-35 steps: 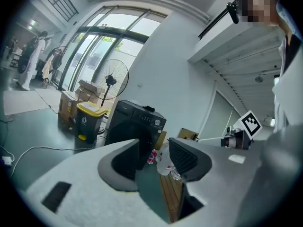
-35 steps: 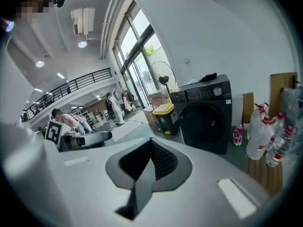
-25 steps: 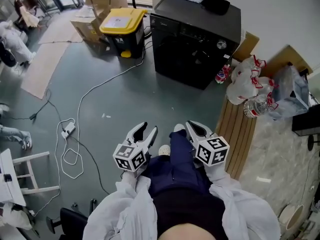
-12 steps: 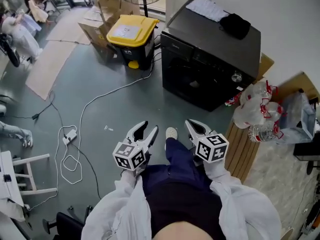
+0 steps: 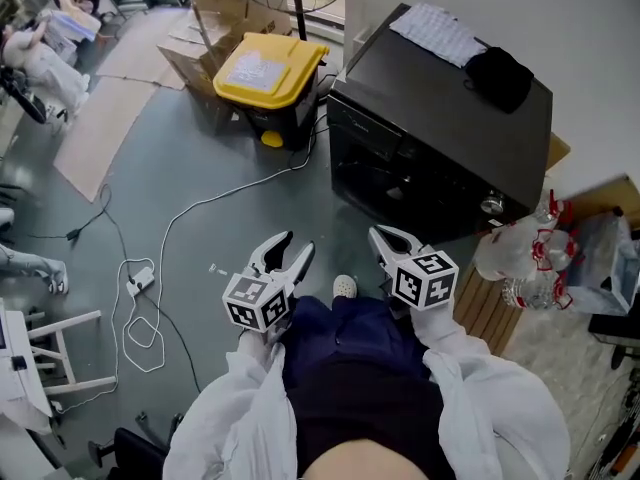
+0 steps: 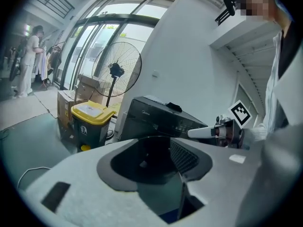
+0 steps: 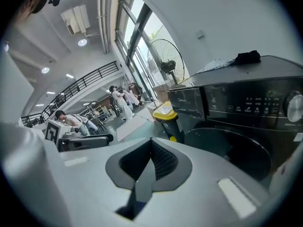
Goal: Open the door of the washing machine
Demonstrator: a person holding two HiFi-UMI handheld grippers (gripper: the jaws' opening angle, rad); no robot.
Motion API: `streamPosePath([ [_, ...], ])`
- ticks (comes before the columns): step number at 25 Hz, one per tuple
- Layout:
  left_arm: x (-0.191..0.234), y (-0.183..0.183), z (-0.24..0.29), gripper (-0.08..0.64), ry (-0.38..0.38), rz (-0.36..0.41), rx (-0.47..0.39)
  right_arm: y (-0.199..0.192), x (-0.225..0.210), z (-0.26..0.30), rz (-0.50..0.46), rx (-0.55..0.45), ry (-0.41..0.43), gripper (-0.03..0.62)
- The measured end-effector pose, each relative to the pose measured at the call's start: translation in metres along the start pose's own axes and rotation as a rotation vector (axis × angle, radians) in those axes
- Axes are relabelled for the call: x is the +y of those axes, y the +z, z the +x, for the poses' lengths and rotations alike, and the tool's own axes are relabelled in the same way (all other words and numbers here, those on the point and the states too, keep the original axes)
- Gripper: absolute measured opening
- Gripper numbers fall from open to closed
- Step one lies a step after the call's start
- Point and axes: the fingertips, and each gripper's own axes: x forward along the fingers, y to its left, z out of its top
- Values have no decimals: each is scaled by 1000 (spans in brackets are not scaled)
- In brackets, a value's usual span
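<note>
Black front-loading washing machine [image 5: 440, 118] sat in the upper right of the head view. Its round dark door [image 5: 395, 183] was shut and faced lower left. Left hand-held gripper [image 5: 294, 244] was at lower centre with jaws apart and nothing between them. Right hand-held gripper [image 5: 390, 240] was beside it at centre-right, jaws drawn together on nothing. Both pointed toward the machine and touched neither it nor the door. A black cloth [image 5: 500, 73] and a white sheet [image 5: 435, 30] lay on the machine top. A yellow-lidded black bin [image 5: 262, 78] stood just left of the machine. White cable [image 5: 170, 208] trailed over the grey floor [image 5: 200, 148]. Clear plastic bags [image 5: 520, 258] were at the right edge.
</note>
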Motion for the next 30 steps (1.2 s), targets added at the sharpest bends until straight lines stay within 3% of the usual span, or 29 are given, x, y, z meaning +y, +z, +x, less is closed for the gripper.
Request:
streamPosePath([
  [6, 21, 11, 40, 199, -34, 6, 53, 13, -21, 26, 34, 29, -12, 8],
  [11, 45, 10, 89, 201, -136, 74, 180, 20, -42, 50, 111, 16, -92, 8],
  [20, 100, 4, 198, 215, -339, 336, 414, 34, -77, 100, 238, 5, -288, 8],
  [30, 138, -68, 306, 216, -497, 666, 584, 3, -101, 139, 415, 27, -472, 8],
])
